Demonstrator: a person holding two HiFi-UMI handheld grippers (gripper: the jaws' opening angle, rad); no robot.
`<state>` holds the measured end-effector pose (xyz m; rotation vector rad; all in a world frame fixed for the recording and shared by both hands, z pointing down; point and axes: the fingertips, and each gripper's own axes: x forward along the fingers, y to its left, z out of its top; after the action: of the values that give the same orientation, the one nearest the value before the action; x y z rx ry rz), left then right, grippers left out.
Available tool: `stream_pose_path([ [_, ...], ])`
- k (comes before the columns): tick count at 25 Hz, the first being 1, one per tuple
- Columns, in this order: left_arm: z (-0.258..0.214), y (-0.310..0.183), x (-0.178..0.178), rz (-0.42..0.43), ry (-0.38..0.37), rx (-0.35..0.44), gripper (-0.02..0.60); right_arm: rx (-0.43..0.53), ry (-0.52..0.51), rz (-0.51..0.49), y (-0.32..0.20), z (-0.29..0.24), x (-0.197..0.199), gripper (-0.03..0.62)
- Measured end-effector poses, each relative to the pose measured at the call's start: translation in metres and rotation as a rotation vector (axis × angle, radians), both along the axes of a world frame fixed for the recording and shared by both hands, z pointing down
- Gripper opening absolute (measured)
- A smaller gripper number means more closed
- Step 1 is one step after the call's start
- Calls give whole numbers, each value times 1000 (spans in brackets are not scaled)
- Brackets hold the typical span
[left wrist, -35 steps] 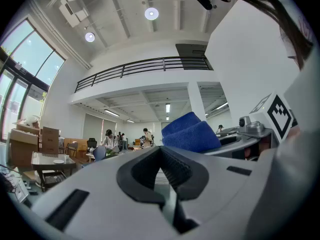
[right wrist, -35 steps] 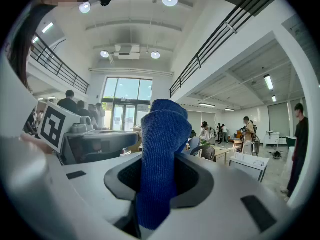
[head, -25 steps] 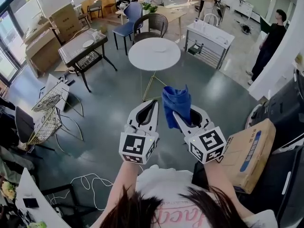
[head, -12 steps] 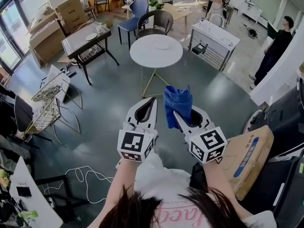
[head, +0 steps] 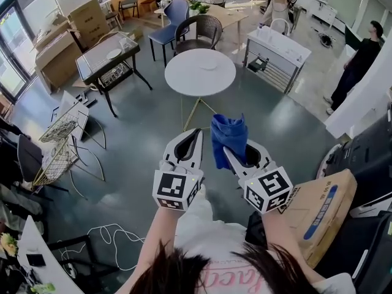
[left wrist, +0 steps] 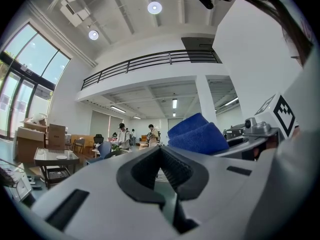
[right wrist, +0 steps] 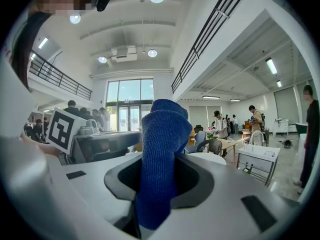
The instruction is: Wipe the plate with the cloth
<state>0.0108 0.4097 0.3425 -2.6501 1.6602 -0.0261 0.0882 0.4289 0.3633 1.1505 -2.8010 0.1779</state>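
My right gripper [head: 226, 147] is shut on a blue cloth [head: 228, 136], which stands up bunched from between its jaws. In the right gripper view the cloth [right wrist: 162, 154] fills the gap of the gripper [right wrist: 159, 170]. My left gripper [head: 197, 131] is beside it on the left, shut with nothing in it; in its own view the left gripper [left wrist: 160, 154] shows its pads together and the cloth [left wrist: 197, 134] to the right. Both are held at chest height above the floor. Ahead stands a round white table [head: 184, 81] with a pale plate [head: 209, 64] on it.
A black glass-topped table [head: 98, 63] with a small dish stands at left, wire racks [head: 61, 146] nearer. A white sink cart [head: 278, 48] and chairs [head: 199, 29] lie beyond the round table. A cardboard box [head: 321, 207] sits at right. A person [head: 360, 54] stands far right.
Both grippers have moved a little forward together towards the round table, which now sits slightly lower in the head view. The cloth stays clamped in the right gripper.
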Motion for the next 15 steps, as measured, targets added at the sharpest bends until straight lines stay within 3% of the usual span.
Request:
stream_pose_path([
  [9,1,-87,-12,43,-9,-8,8,-9,-4,36,-84,1,-12,131],
  [15,1,-147,-39,68,-19,-2,8,-14,-7,81,-145,3,-35,132],
])
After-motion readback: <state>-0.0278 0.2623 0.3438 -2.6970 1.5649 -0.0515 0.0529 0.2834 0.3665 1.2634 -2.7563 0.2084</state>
